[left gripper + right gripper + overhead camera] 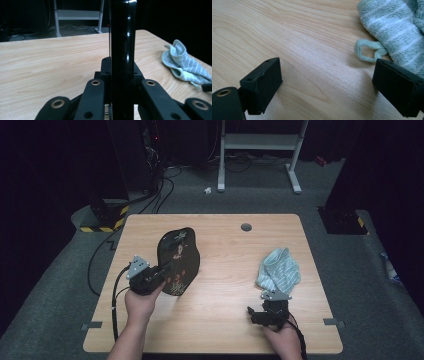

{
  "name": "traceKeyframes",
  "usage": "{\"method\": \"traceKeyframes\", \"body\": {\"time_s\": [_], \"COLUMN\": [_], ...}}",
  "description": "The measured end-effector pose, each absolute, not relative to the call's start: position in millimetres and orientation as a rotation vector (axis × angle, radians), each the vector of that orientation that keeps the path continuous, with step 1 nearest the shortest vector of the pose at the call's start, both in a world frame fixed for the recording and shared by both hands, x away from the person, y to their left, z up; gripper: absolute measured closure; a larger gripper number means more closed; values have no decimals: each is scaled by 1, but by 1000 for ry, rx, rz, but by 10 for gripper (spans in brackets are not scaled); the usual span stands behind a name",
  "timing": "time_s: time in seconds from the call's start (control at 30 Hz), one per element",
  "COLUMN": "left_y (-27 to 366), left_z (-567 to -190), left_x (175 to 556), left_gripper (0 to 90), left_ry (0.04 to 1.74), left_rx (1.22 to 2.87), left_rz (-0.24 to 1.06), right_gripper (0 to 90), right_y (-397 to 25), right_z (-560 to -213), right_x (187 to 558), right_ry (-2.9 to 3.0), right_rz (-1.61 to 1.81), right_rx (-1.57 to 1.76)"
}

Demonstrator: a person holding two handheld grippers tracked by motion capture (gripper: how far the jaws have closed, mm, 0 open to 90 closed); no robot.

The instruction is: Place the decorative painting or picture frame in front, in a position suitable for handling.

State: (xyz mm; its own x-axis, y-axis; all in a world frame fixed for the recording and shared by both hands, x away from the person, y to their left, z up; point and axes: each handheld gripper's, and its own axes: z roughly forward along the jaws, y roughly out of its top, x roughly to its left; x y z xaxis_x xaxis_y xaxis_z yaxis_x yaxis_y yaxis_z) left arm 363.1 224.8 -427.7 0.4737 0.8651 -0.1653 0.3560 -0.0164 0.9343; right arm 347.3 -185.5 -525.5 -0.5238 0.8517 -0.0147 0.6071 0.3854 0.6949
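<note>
On the bench [215,310]: a plate [178,260] stood on edge at left-centre, clamped in the left gripper [162,268] at its near rim; a cloth [279,268] lay at right, just beyond the right gripper [256,311].

The left gripper [162,268], held up in the left hand [141,300], has its jaws closed tight. The right gripper [270,302] sits low, apparently just above the tabletop, jaws spread wide.

Each claw is black with a grey three-cornered plate on top. The left claw [161,268] trails a black cable. Brass-ringed holes dot its arms; the right claw [325,85] has blocky pads.
</note>
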Motion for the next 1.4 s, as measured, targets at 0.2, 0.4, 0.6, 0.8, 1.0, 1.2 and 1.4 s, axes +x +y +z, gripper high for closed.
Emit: {"method": "traceKeyframes", "body": {"time_s": [0.2, 0.4, 0.6, 0.8, 1.0, 1.2, 1.4], "left_y": [222, 221, 217, 215, 207, 203, 195], "left_z": [-427, -424, -419, -416, -420, -425, -428], "left_x": [362, 361, 356, 346, 334, 328, 320], "left_gripper": [803, 805, 806, 807, 807, 807, 806], "left_ry": [1076, 1083, 1067, 1033, 1006, 1003, 985], "left_rx": [1603, 1591, 1595, 1579, 1578, 1568, 1564], "left_rz": [577, 560, 571, 553, 542, 516, 538], "right_gripper": [87, 87, 87, 87, 87, 87, 87], "right_y": [-186, -186, -186, -186, -186, -186, -186], "right_z": [-525, -525, -525, -525, -525, -525, -525], "right_x": [347, 347, 347, 347, 347, 347, 347], "right_ry": [2280, 2280, 2281, 2281, 2280, 2280, 2282], "right_rz": [910, 910, 911, 911, 911, 910, 910], "right_rx": [1264, 1264, 1264, 1264, 1265, 1264, 1264]}}
